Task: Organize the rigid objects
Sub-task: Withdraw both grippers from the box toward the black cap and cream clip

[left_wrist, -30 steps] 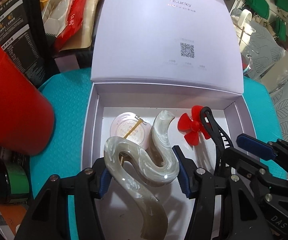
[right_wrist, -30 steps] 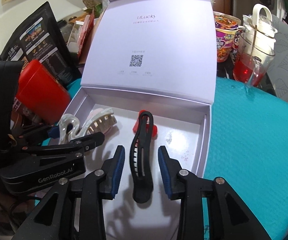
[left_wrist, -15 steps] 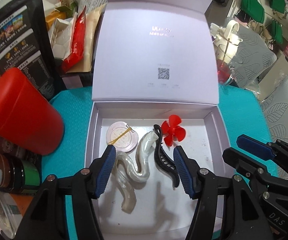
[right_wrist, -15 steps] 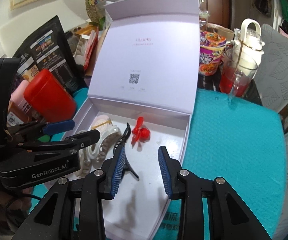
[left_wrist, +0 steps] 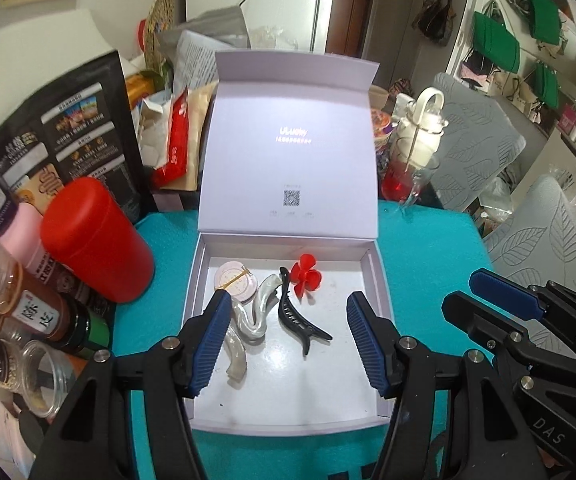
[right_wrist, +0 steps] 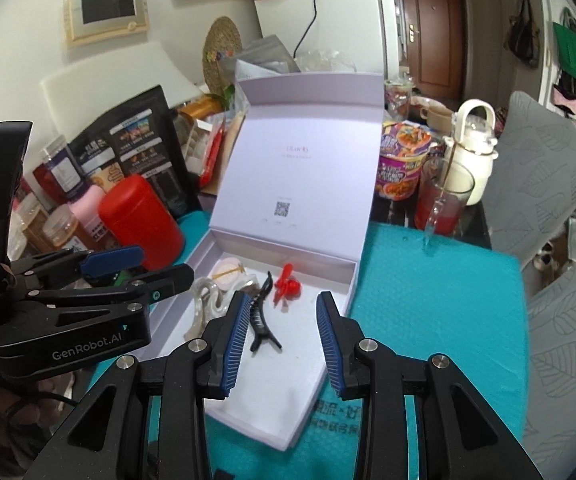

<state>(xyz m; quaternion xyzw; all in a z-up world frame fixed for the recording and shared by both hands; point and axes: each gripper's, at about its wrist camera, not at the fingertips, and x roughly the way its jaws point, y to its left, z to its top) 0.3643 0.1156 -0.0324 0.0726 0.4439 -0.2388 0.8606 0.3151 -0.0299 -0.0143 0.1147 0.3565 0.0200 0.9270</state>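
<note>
Both tools hang above the open white box (left_wrist: 380,276), holding nothing: the left tool (left_wrist: 290,340) and right tool (right_wrist: 281,334) each have their jaws apart. Inside the box lie the pearly hair clip (left_wrist: 253,312), black hair clip (left_wrist: 298,320), red flower clip (left_wrist: 306,276) and round pink compact (left_wrist: 235,282), clustered toward its far left.

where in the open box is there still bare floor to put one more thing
The box floor is bare along its right wall and across the near half, right of the black clip. The back-left corner is crowded: pink round case, pearly clip, red flower piece.
</note>
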